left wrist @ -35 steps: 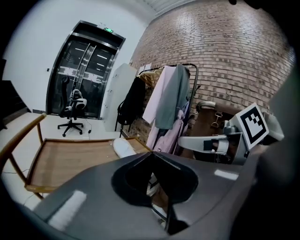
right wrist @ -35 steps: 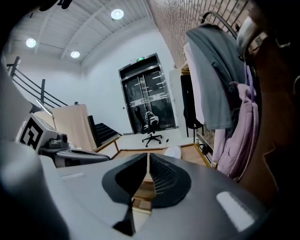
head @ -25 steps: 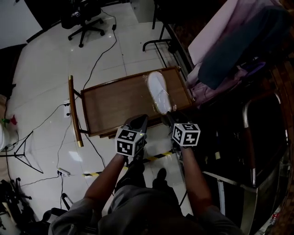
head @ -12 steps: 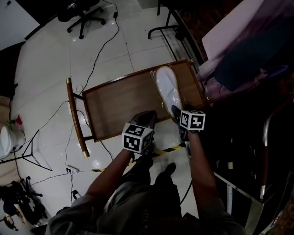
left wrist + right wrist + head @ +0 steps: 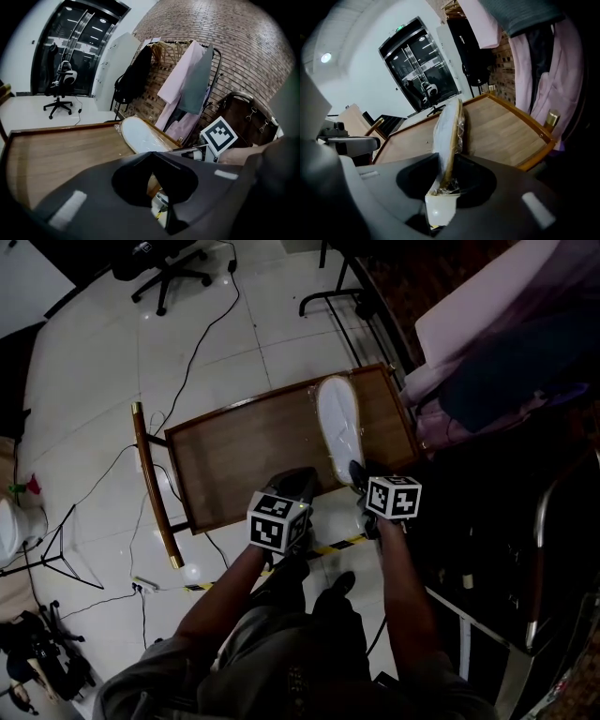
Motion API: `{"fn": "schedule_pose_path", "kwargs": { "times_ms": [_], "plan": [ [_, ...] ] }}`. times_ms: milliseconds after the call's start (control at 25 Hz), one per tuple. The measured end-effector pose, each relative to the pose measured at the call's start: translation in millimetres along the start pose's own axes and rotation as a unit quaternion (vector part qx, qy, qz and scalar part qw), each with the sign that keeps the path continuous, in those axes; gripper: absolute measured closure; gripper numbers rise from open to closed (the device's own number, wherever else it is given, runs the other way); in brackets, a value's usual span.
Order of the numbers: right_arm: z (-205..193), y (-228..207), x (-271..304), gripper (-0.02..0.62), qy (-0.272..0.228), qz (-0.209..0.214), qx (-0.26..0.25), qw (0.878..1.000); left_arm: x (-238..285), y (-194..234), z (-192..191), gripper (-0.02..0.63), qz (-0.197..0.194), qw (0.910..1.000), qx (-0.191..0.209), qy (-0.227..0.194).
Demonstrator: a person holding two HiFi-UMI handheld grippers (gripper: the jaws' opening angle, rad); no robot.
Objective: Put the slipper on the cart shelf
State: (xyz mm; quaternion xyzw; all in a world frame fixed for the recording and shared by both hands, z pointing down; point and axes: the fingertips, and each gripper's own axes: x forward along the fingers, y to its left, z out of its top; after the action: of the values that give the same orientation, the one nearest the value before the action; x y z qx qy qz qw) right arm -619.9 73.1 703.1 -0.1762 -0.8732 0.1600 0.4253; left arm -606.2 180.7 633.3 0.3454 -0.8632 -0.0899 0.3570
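Observation:
A white slipper wrapped in clear plastic lies on the right end of the wooden cart shelf, its heel toward me. My right gripper is at that heel; its jaws are closing, with the slipper's end caught between them and a white tag hanging below. The left gripper hovers over the shelf's near rim, shut and empty. In the left gripper view the slipper lies just ahead on the shelf, beyond the closed tips.
Raised wooden rails edge the cart, with a brass handle at its left end. Clothes on a rack hang close to the right. Cables cross the white tile floor, an office chair stands far off, and striped tape marks the floor near my feet.
The slipper has come down lengthwise onto the shelf's right end. Both grippers drew slightly back toward me; the right one stays at the slipper's heel.

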Motion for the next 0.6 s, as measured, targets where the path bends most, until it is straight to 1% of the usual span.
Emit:
{"fn": "schedule_pose_path", "kwargs": {
  "times_ms": [120,240,440,600],
  "plan": [
    [-4.8,5.0,-12.9,0.505,-0.007,-0.003,0.008,1.0,1.2,-10.7,2.0,0.598,-0.013,0.9999,-0.002,0.002],
    [-9.9,8.1,-28.4,0.513,-0.019,-0.001,0.023,1.0,1.1,-24.2,4.7,0.598,-0.026,0.9996,0.007,0.001],
    [-19.1,7.7,-64.0,0.534,-0.043,-0.016,0.03,0.998,-0.6,-47.3,5.0,0.598,-0.047,0.9987,0.021,0.001],
    [-25.2,7.1,-100.2,0.537,-0.073,-0.028,0.036,0.996,-1.3,-74.0,4.9,0.598,-0.075,0.9967,0.031,-0.001]
  ]
}}
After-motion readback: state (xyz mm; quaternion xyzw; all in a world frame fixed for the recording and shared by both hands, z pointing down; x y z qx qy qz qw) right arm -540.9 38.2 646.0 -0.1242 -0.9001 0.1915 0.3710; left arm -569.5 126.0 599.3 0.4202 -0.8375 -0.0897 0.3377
